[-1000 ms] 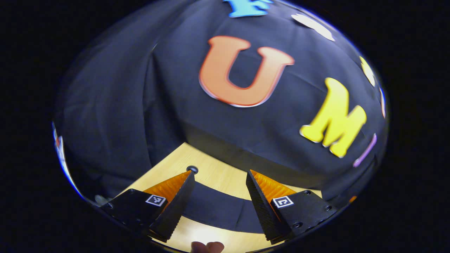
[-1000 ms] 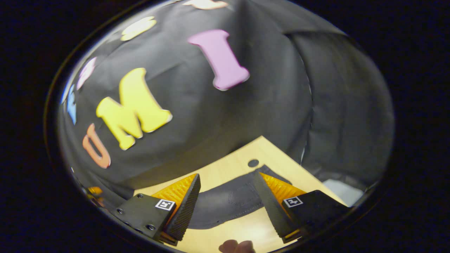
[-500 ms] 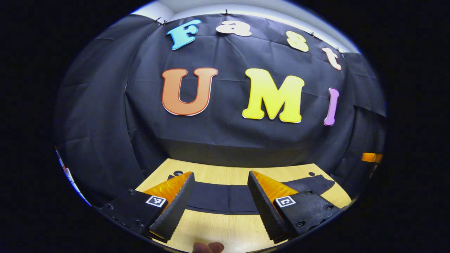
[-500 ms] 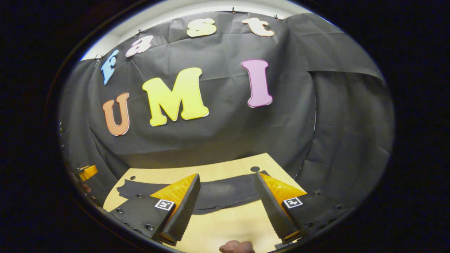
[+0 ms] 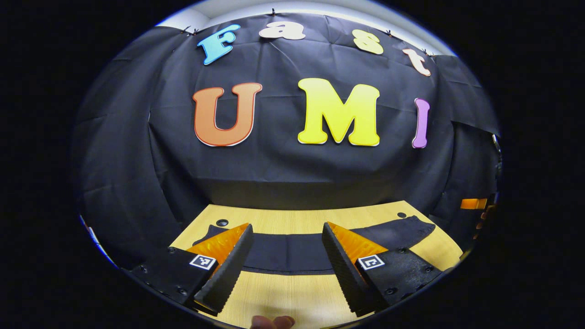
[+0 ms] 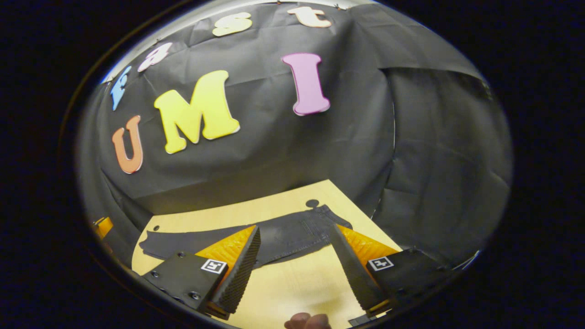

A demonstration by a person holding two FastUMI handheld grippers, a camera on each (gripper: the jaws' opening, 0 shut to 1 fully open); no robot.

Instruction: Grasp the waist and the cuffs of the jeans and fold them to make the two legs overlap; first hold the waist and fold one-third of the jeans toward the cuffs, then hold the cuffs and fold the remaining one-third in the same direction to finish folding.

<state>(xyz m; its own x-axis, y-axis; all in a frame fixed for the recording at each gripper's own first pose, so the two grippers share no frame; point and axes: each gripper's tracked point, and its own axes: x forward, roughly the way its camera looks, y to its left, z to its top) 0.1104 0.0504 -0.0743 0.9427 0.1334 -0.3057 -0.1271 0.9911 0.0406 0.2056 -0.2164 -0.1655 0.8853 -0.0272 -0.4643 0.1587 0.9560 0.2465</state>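
Wooden table (image 5: 292,292) w/ light top, backed by black cloth wall (image 5: 292,173). Dark jeans (image 5: 292,253) lie flat on table, stretched long across far half, nr the back edge; in right gripper view jeans (image 6: 283,235) run from left side of table (image 6: 292,283) to its far right corner, wider end at right by a small round hole (image 6: 312,203) in the tabletop. In left gripper view wider end sits at right, nr another hole (image 5: 401,214); third hole (image 5: 222,222) at far left. No containers; nothing lying on jeans.

Left gripper (image 5: 287,230) jaws wide apart, holding nothing, above table's near side, short of jeans. Right gripper (image 6: 295,230) likewise wide apart, nothing held, not touching cloth.

Fingertip (image 5: 273,321) at bottom edge of left gripper view; another (image 6: 307,321) in right gripper view.
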